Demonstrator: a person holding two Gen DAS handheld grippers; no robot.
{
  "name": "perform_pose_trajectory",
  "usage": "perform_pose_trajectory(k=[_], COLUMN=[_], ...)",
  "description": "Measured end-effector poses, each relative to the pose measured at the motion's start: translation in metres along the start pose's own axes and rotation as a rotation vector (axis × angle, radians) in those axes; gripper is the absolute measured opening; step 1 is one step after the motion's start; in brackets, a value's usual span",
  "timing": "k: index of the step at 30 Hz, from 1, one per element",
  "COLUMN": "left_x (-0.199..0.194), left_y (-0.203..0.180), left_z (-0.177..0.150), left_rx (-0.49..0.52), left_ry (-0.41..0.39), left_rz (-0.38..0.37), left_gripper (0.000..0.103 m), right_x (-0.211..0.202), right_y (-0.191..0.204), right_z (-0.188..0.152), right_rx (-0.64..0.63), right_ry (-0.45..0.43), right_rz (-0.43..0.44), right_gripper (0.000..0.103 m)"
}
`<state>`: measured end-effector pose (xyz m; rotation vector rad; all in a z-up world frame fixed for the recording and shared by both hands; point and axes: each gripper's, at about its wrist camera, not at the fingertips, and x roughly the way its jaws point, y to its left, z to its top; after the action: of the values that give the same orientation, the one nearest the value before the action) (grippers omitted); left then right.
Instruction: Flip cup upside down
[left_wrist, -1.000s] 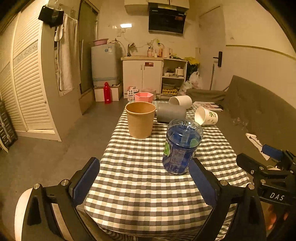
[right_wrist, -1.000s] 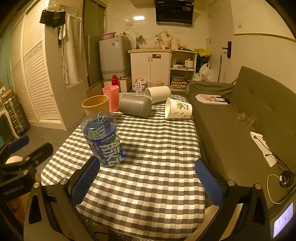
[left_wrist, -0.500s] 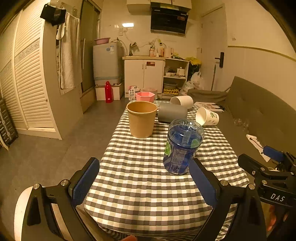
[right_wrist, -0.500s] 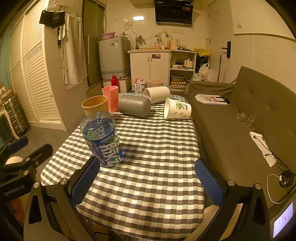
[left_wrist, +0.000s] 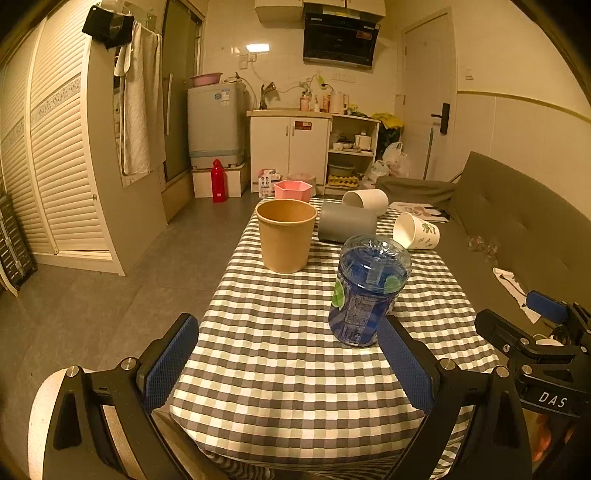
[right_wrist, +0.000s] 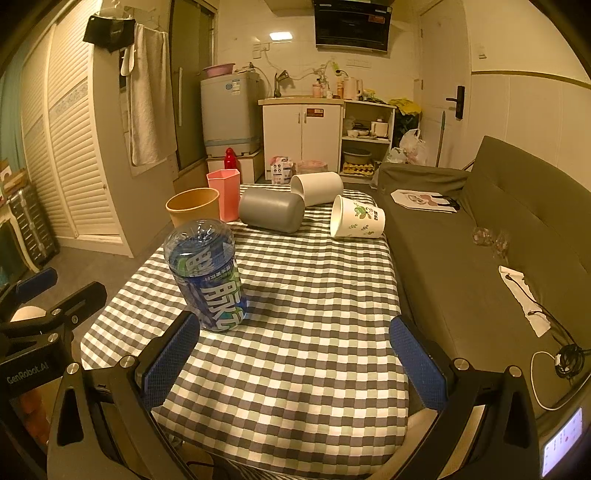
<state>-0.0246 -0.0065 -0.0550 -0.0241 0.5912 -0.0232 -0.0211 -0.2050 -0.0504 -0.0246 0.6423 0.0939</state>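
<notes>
Holding both tools level at the near table edge, I have my left gripper (left_wrist: 288, 360) and right gripper (right_wrist: 293, 356) spread wide, empty. My blue cup (left_wrist: 365, 291) already stands inverted on the checked tablecloth (right_wrist: 314, 295) by my left gripper's right finger. Housings read "DAS" and "GenRobot.AI".

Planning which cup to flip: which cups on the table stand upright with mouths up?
The brown paper cup and pink hexagonal cup; the grey, white and leaf-printed cups lie sideways.
</notes>
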Motion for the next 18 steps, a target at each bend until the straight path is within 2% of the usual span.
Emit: perform_pose_trajectory(k=[18], left_x=[0.0009], left_y=[0.0017], left_z=[-0.0008], left_rx=[0.001], left_ry=[0.001], left_rz=[0.002], left_gripper=[0.1], right_x=[0.0], right_y=[0.0017], right_z=[-0.0005], right_rx=[-0.006], right_ry=[0.003], right_rz=[0.001], right_gripper=[0.103])
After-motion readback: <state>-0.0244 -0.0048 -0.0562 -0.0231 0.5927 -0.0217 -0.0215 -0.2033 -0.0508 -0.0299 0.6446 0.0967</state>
